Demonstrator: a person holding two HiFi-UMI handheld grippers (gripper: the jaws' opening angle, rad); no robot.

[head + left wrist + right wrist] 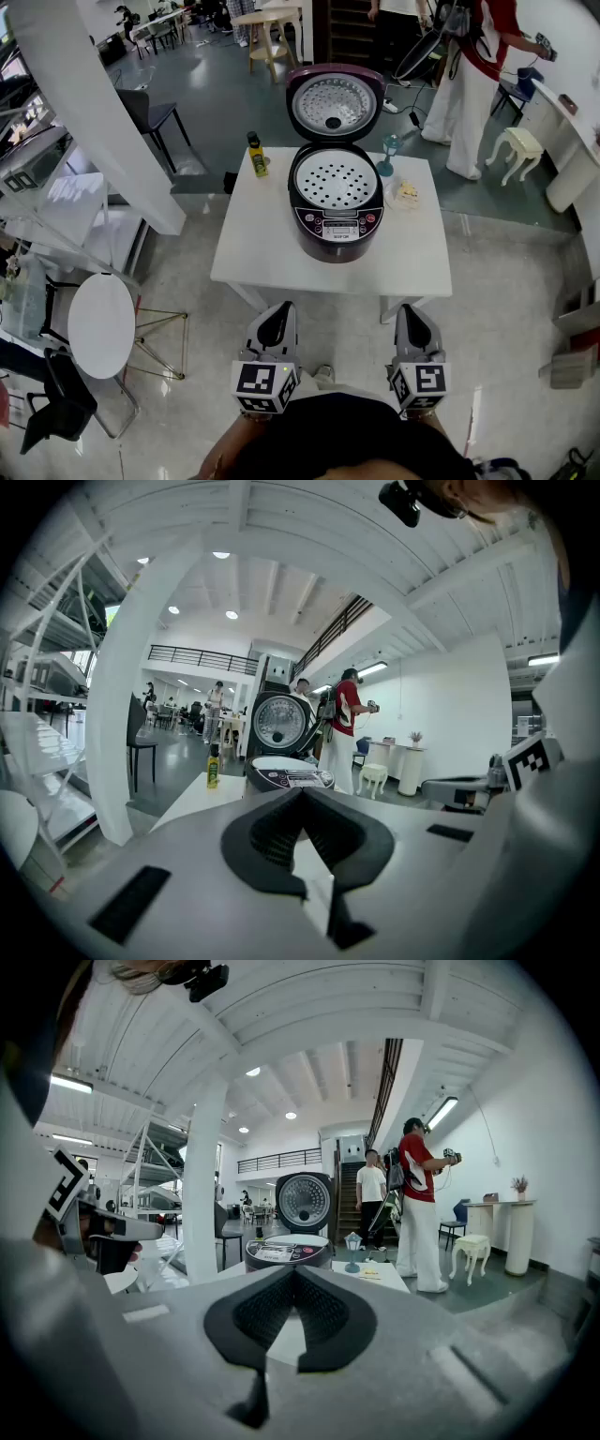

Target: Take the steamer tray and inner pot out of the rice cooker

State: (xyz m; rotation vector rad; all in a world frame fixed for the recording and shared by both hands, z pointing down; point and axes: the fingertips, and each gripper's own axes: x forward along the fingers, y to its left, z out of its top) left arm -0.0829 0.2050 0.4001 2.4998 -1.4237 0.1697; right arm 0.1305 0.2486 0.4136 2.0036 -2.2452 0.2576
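On the white desk (pixel 253 253), the purple rice cooker (pixel 336 230) stands lid-up, its perforated steamer tray (pixel 336 180) seated inside; the panel lettering is too small to read. My left hand-held gripper (pixel 275 325) and right hand-held gripper (pixel 413 328), both clenched on nothing, hang short of the desk's near edge.

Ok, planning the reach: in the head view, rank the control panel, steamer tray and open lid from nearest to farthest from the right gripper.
1. control panel, on the rice cooker's front.
2. steamer tray, seated inside it.
3. open lid, raised at the back.
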